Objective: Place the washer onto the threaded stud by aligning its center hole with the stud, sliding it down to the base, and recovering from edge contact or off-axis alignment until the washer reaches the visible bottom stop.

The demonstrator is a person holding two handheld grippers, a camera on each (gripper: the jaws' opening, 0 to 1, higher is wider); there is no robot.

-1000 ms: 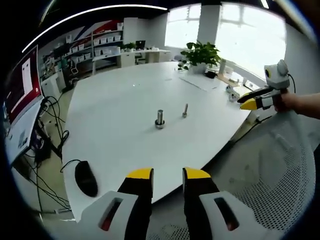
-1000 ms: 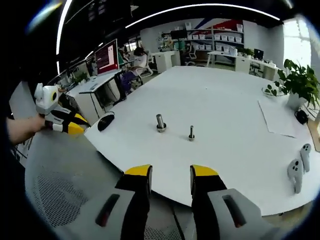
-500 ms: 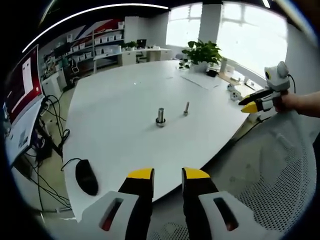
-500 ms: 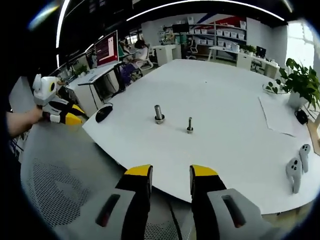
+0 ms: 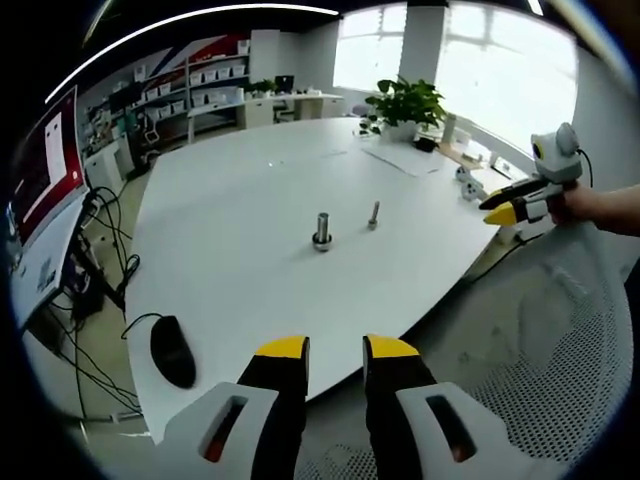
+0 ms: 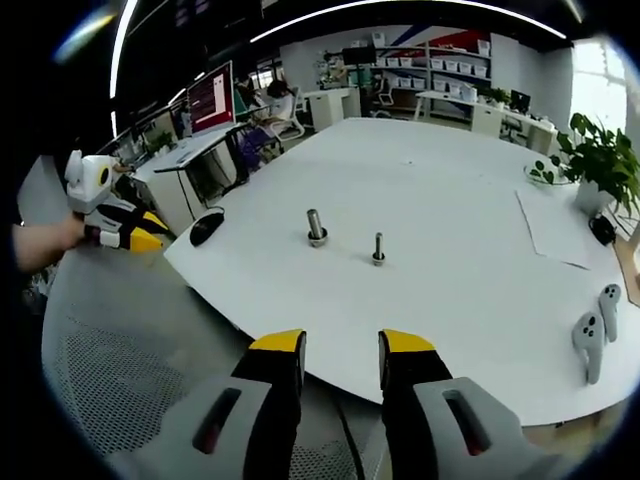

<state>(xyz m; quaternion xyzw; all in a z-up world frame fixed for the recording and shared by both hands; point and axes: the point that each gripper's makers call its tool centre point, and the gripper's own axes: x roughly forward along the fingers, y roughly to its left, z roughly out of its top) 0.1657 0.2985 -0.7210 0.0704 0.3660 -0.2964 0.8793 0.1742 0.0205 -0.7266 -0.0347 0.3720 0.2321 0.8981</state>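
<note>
Approach not yet begun: left gripper [image 5: 334,347] and right gripper [image 6: 340,342] hover off the white table [image 6: 470,250], jaws slightly parted, empty. Next, reach toward the threaded stud [image 6: 378,248]; beside it stands a thicker stud [image 6: 316,227] with a washer-like collar.

The left gripper [image 5: 335,350] has two black jaws capped with yellow tips, set on pale grey housings, each with a dark slot showing a red mark. The right gripper [image 6: 340,345] is built the same. At 3 o'clock in the left gripper view, a bare hand [image 5: 580,205] grips the handle.
</note>
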